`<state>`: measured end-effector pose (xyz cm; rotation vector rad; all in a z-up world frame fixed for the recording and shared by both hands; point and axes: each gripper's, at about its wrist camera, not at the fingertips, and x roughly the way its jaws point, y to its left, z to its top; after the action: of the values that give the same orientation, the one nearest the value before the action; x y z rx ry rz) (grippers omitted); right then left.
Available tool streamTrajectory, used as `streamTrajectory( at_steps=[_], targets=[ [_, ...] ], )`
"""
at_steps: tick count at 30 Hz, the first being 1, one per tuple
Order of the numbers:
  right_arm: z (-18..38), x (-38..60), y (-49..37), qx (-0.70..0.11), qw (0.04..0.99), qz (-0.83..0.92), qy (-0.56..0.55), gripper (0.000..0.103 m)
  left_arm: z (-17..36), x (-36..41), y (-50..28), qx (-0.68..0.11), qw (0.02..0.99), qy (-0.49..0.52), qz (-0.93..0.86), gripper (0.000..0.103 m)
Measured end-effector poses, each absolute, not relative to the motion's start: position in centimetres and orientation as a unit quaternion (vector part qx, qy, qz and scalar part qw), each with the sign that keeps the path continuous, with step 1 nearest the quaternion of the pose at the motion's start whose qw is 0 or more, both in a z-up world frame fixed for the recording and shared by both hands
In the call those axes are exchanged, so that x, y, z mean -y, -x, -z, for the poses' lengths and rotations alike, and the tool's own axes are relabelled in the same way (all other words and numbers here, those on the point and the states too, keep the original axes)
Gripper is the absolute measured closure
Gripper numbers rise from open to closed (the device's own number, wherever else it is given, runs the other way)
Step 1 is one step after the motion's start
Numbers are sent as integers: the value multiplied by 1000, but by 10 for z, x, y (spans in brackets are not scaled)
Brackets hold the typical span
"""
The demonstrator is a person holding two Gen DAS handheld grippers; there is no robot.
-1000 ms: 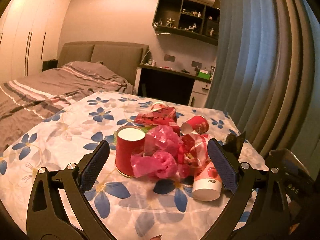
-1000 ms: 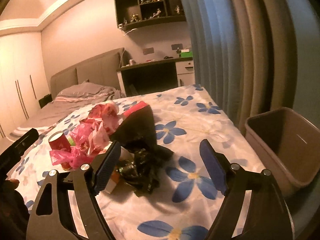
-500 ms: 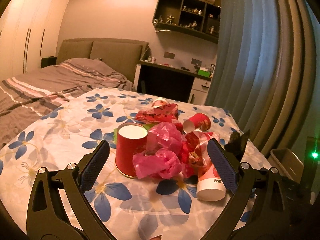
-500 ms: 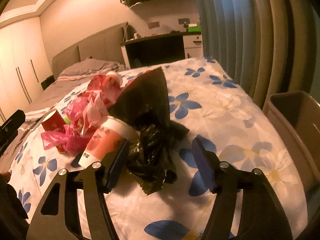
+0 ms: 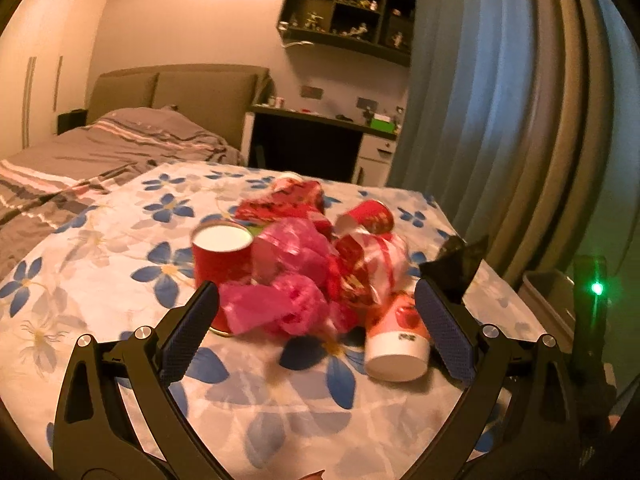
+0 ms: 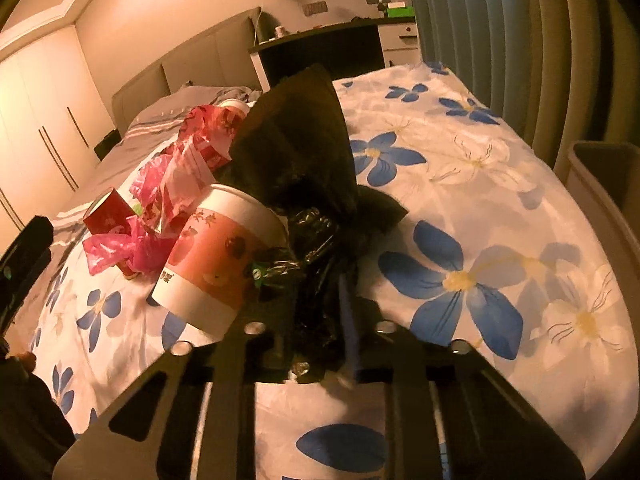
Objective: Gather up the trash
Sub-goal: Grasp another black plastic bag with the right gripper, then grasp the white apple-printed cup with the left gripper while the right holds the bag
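Far left of the table (image 5: pixel 100 280): an upright red cup (image 5: pixel 222 256), touching the crumpled pink plastic (image 5: pixel 276 304) beside it. No shift there against a second ago.

Over that heap, the left tongs (image 5: pixel 316 300): spread wide as before, holding nothing, hovering just short of the pink plastic. Only a small drift of the view, with some blur.

Next to the right, a white cup with an apple print (image 5: pixel 396 340), lying on its side against the heap. Behind it, a second red cup (image 5: pixel 372 218), also tipped over.

Then the real change, at the right tongs (image 6: pixel 316 312). Open a second ago, half closed a half second ago, now pressed together on the crinkled lower end of the black bag (image 6: pixel 296 152). Bag not lifted yet, by the look of it: upper part standing in a peak, leaning on the white cup (image 6: pixel 216 256).

Meaning for the task: first piece of trash apparently secured, nothing collected so far. Probably a lift next, then a carry to the right.

Far right, past the table's edge by the curtain: the bin (image 6: pixel 600 184), well apart from the heap. Inside only partly in view. Some risk of dragging the white cup along, given the contact between bag and cup.
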<state>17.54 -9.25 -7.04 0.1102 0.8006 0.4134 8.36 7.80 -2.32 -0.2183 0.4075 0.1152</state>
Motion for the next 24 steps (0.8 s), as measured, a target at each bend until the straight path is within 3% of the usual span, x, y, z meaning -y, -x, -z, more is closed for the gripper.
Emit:
streamTrajectory(
  at_steps=[3,12,21,24],
  targets=[
    [69,95,-174,-384,899,-202,-54,100,29,-71,-89,-217,970,104,-38,7],
    [47,116,-157,-332,923,-187,-59,102,52,-51,-122,-292,950,105,29,7],
    [29,140,-147,-303,932,-185,-76,102,68,-35,-154,-350,930,94,58,20],
    [28,146,-145,-299,933,-186,-77,102,70,-30,-162,-362,925,90,65,32]
  ],
)
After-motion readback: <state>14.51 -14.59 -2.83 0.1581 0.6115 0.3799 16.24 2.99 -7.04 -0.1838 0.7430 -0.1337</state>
